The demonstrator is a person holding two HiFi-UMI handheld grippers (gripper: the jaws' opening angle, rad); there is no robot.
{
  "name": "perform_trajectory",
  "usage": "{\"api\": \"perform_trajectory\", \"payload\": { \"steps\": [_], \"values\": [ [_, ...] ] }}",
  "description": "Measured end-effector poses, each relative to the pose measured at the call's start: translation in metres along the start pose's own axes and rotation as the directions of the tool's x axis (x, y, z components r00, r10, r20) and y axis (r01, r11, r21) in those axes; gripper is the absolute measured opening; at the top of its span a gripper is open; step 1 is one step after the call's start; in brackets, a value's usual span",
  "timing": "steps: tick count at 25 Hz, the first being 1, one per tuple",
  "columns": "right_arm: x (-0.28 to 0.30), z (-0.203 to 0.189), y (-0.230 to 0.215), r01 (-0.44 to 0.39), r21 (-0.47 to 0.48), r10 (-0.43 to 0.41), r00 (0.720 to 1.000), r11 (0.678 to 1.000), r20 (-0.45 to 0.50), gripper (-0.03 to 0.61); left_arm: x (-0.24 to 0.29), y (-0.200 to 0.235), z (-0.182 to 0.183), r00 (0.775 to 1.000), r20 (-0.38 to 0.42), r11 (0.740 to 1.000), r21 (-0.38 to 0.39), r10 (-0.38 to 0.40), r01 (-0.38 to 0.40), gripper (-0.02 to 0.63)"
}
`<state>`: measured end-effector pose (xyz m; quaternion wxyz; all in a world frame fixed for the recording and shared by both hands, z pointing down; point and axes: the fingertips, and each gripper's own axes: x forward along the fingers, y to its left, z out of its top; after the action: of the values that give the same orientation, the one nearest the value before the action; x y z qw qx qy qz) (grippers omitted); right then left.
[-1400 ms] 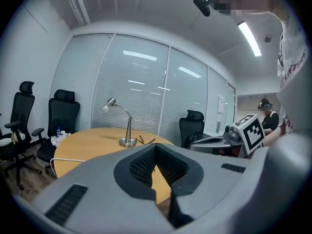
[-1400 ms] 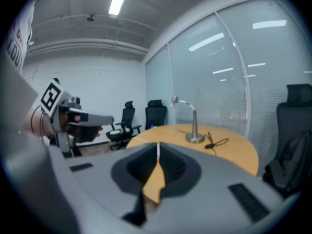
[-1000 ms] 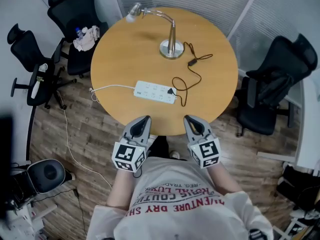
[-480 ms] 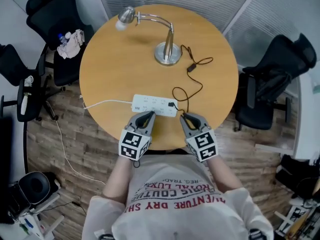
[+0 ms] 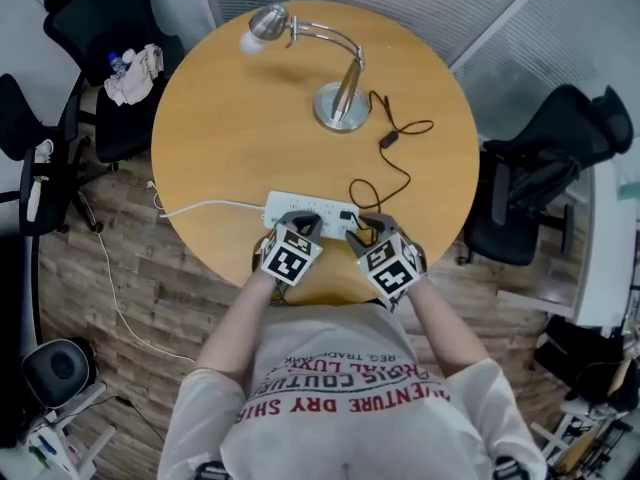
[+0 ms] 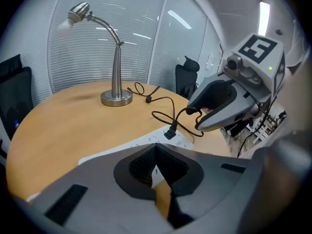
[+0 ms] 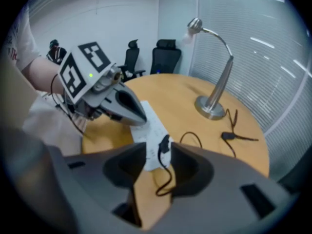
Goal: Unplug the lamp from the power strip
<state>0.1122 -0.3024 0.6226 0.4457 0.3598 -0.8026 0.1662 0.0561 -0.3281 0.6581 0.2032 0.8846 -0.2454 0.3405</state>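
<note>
The silver desk lamp (image 5: 340, 93) stands at the far side of the round wooden table (image 5: 230, 138). Its black cord (image 5: 395, 163) loops down to a black plug (image 5: 347, 215) seated in the right end of the white power strip (image 5: 305, 208). My right gripper (image 5: 362, 230) is just short of the plug, its jaws opening. In the right gripper view the plug (image 7: 165, 149) sits in the gap between the right gripper's (image 7: 158, 145) tips, and the pads do not press on it. My left gripper (image 5: 303, 224) hovers shut and empty over the strip's near edge, left of the plug (image 6: 169, 132).
The strip's white cable (image 5: 200, 208) runs off the table's left edge to the floor. Black office chairs stand at the right (image 5: 540, 188) and the left (image 5: 110, 28), one with cloths on it. The table's near edge is right under my hands.
Both grippers have moved forward from off the table's near edge to the power strip. The right gripper's jaws have parted around the plug.
</note>
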Motion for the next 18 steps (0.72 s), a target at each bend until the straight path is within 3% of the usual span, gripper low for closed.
{"api": "perform_trajectory", "payload": {
  "steps": [9,13,18],
  "values": [
    [0.04,-0.008,-0.01,-0.089,-0.176,0.052,0.978,0.98,-0.204,0.153,0.024,0.007,-0.009,0.996,-0.09,0.998,0.058,-0.022,0.027,0.028],
    [0.052,-0.016,-0.01,-0.141,-0.256,0.065,0.957,0.956,-0.283,0.117,0.026,0.008,-0.008,0.993,-0.1,0.997,0.04,-0.06,0.064,0.028],
    [0.06,-0.017,-0.008,-0.175,-0.352,0.049,0.94,0.92,-0.339,0.091,0.027,0.004,-0.008,0.993,-0.097,0.993,0.088,-0.067,0.076,0.028]
  ]
}}
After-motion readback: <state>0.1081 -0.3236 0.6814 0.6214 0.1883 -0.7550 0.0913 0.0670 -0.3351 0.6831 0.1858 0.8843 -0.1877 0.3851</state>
